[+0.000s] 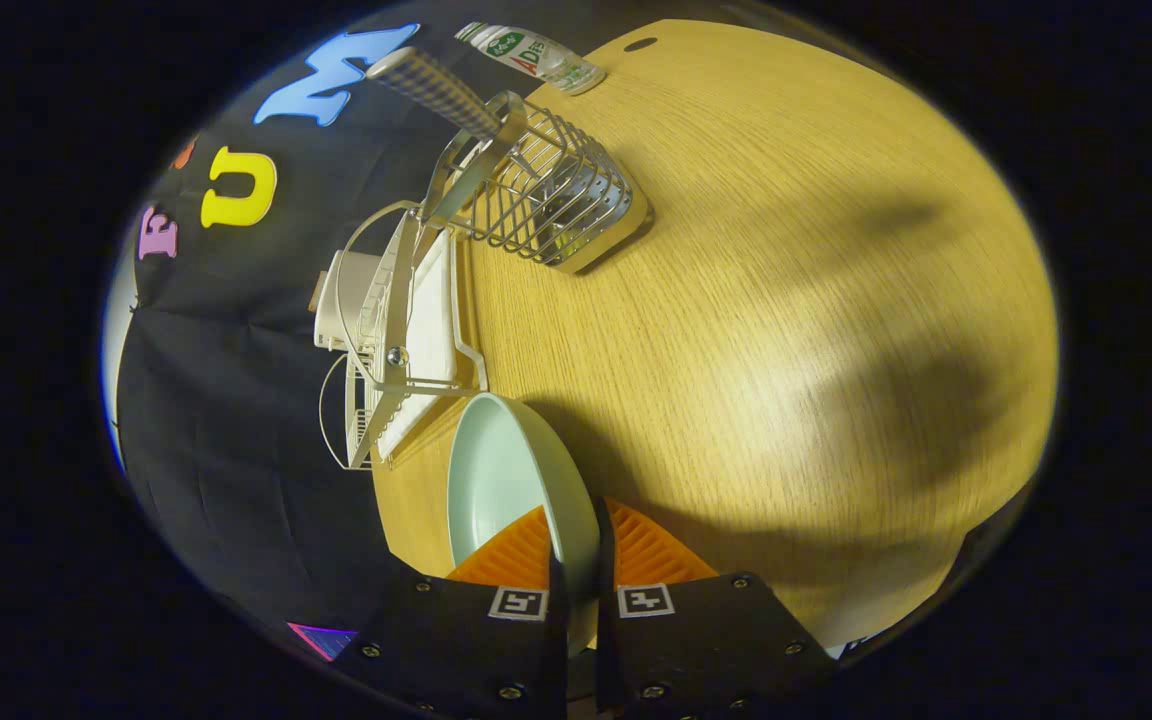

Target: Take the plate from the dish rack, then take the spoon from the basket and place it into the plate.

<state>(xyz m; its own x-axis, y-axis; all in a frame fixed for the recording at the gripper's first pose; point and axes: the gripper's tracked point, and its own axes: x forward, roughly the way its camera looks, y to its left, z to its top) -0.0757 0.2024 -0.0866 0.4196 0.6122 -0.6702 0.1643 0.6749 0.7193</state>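
Gripping is observed at the rim of a pale green, round, glossy ceramic plate [511, 480], which is clamped edge-on between the two fingers of the gripper [576, 560]; the jaws are closed down to a narrow slit, with the ribbed pads pressed against both faces of the rim. The plate is held tilted on edge, and its shallow concave face is seen to one side of the fingers. A wooden tabletop [786, 300] with fine straight grain is recorded beyond the fingers. Just ahead of the plate, a white wire dish rack [386, 350] with thin curved rods and a flat white drip tray is noted. Further beyond the rack, a silvery metal wire basket [546, 200] of open lattice form is seen resting on the table, and a utensil handle with a checked texture [431, 88], presumably the spoon, is seen protruding from it. A clear plastic bottle [531, 55] is noted beyond the basket.
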